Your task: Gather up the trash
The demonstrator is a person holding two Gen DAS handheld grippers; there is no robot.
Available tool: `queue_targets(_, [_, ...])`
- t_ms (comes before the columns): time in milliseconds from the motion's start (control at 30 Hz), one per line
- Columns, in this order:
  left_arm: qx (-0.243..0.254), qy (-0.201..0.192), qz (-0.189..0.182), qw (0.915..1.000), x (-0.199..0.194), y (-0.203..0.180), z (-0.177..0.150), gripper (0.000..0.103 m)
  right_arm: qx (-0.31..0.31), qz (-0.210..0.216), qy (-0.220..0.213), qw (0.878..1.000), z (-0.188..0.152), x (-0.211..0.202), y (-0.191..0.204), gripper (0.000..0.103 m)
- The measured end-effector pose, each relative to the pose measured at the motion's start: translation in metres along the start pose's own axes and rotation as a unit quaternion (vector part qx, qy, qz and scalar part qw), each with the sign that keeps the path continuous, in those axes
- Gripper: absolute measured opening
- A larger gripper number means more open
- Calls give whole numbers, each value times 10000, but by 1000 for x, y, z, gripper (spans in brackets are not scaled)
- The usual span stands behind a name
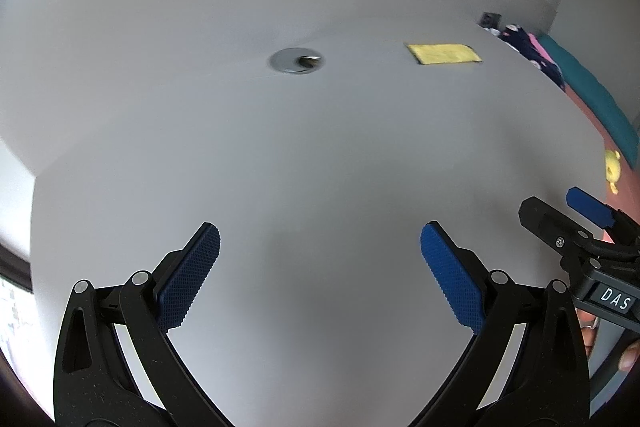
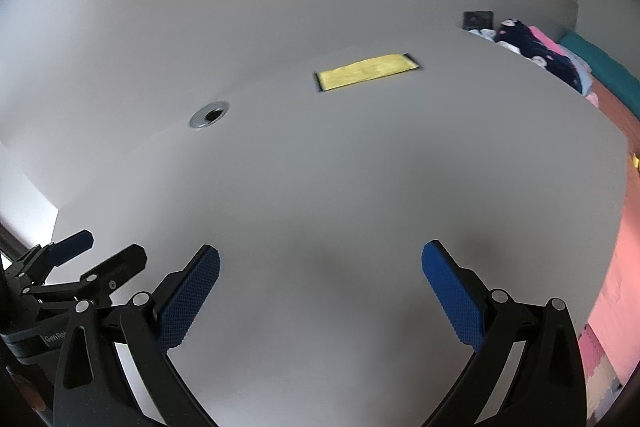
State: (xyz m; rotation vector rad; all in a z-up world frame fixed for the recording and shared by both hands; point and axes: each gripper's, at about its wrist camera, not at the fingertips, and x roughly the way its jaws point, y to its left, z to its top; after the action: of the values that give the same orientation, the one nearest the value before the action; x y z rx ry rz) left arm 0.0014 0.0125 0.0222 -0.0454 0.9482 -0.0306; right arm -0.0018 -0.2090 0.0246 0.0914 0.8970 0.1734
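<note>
Nearest the lens, blue textured pads (image 1: 188, 277) of the left hand-held gripper (image 1: 320, 275), spread wide and holding nothing; same for the right hand-held gripper (image 2: 320, 295), wide apart and empty, low in its own frame above bare counter. Beyond, on the plain white counter (image 1: 320, 155), a flat yellow rectangular piece (image 1: 444, 53), likely a cloth or paper sheet, upper right of the left view and just above centre in the right view (image 2: 366, 71), well apart from both sets of fingers. Probably the trash to collect, though too blurred to tell the material. Looks thin, matte, pale yellow with a darker edge, lying flat with no raised fold visible. Judged light and limp, not fragile, hard to pinch from above; best taken at a short edge or corner, one pad slid under. Left of it, a round silver cable grommet (image 1: 297, 61) set in the counter. Far right, colourful bedding (image 2: 540, 55), not part of the job.
</note>
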Motion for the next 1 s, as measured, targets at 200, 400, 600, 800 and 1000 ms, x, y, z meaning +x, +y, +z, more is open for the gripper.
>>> queue_targets(200, [-199, 51, 128, 9997, -1, 29, -12, 97, -123, 31, 113, 9999, -4, 10, 22, 101])
queue_targets(400, [-377, 181, 255, 9988, 9, 57, -26, 97, -147, -86, 228, 9996, -14, 22, 42, 101])
queue_targets(600, [-451, 224, 306, 9983, 18, 70, -32, 97, -109, -266, 317, 9991, -28, 34, 55, 101])
queue_targets(800, [-175, 167, 540, 9982, 22, 62, -34, 97, -78, -526, 265, 9982, -33, 41, 57, 101])
queue_targets(1000, [-146, 117, 536, 9984, 25, 61, -31, 97, -157, -793, 318, 9962, -32, 44, 59, 101])
